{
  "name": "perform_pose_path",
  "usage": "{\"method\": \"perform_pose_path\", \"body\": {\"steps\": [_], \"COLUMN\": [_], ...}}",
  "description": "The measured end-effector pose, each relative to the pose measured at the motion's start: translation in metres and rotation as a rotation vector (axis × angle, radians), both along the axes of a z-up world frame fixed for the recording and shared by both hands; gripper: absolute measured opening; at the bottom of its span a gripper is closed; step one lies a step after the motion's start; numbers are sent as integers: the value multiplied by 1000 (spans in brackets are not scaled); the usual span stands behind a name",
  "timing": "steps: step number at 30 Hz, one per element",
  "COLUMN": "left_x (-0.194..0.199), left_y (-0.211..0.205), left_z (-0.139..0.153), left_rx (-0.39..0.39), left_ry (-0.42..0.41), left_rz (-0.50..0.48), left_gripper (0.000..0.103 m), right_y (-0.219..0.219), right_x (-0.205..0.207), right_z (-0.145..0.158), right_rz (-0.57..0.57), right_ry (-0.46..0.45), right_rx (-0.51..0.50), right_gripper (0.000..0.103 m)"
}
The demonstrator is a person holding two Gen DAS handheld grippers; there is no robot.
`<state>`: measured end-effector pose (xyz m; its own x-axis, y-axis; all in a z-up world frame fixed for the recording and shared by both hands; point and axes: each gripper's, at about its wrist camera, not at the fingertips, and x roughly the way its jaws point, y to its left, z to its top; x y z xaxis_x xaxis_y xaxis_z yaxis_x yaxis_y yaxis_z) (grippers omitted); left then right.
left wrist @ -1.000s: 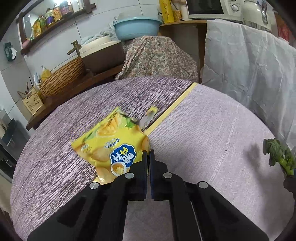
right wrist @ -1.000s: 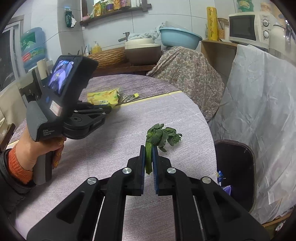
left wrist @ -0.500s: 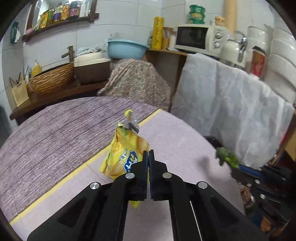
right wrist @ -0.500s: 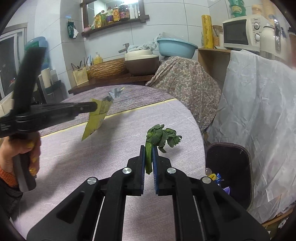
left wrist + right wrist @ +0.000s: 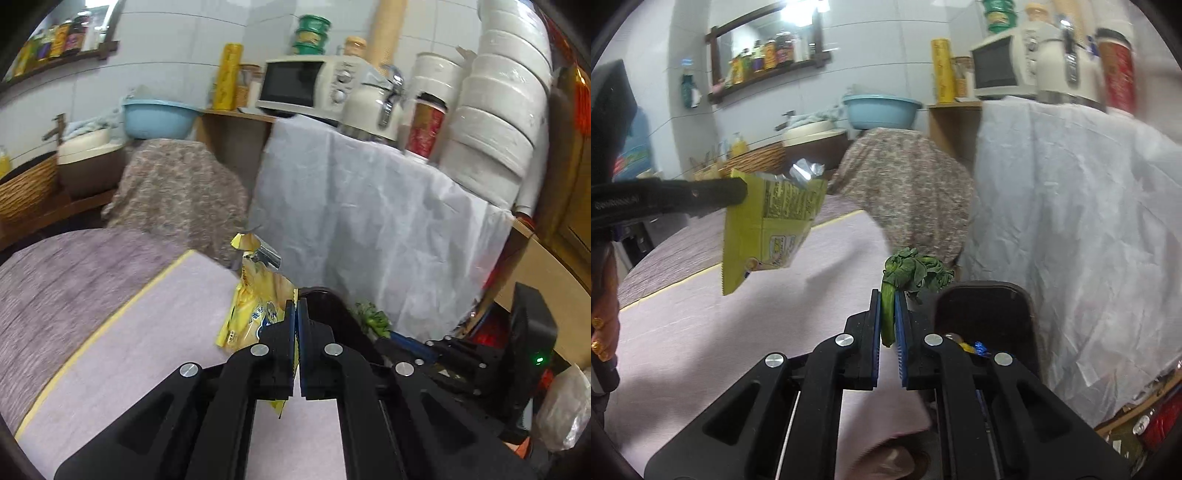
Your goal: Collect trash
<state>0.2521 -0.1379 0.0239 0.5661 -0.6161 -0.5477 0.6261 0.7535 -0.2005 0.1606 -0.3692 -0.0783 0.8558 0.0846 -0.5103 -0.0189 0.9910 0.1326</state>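
Just past table edge (image 5: 908, 428): bin rim (image 5: 982, 286)

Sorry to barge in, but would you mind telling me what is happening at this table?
A person is clearing rubbish with a handheld gripper in each hand. The left gripper is shut on a yellow snack bag, held in the air above the table. The right gripper is shut on a wilted green vegetable, close to the dark bin beside the table. Neither piece is in the bin yet.
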Motion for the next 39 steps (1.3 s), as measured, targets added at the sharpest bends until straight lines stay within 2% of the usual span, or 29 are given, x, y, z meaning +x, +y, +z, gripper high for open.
{"method": "perform_pose_path", "body": {"steps": [6,10,16,22,24,25,26,28,29,32,35,37,39], "left_x": [13,27,46,58,60,60,60,59,58,58,53,47,42], "left_y": [-84,-128,-163,-174,-175,-174,-173,-172,-169,-163,-155,-149,-144], "left_z": [-21,-56,-109,-132,-135,-135,-134,-131,-129,-120,-110,-103,-98], "left_rx": [50,106,202,253,250,250,249,241,227,189,165,150,141], "left_ry": [60,155,259,301,319,318,309,279,271,280,251,225,206], "left_rz": [-113,-133,-113,-90,-89,-86,-81,-60,-53,-62,-49,-45,-44], "left_gripper": [3,3,3,3,8,20,39,61,63,65,73,74,75], "right_y": [-61,-89,-103,-116,-119,-119,-120,-120,-121,-121,-122,-119,-114], "right_x": [4,19,44,60,62,63,63,62,60,54,44,38,32], "right_z": [-28,-58,-108,-146,-156,-159,-163,-166,-167,-170,-168,-163,-155], "right_rz": [-113,-151,-166,-201,-214,-217,-220,-226,-230,-240,-260,-269,-285], "right_ry": [64,148,253,293,309,311,314,314,305,301,293,281,271], "right_rx": [30,65,108,153,158,164,172,174,177,178,185,175,153], "right_gripper": [8,8,8,9,11,14,18,43,47,48,58,72,82]}}
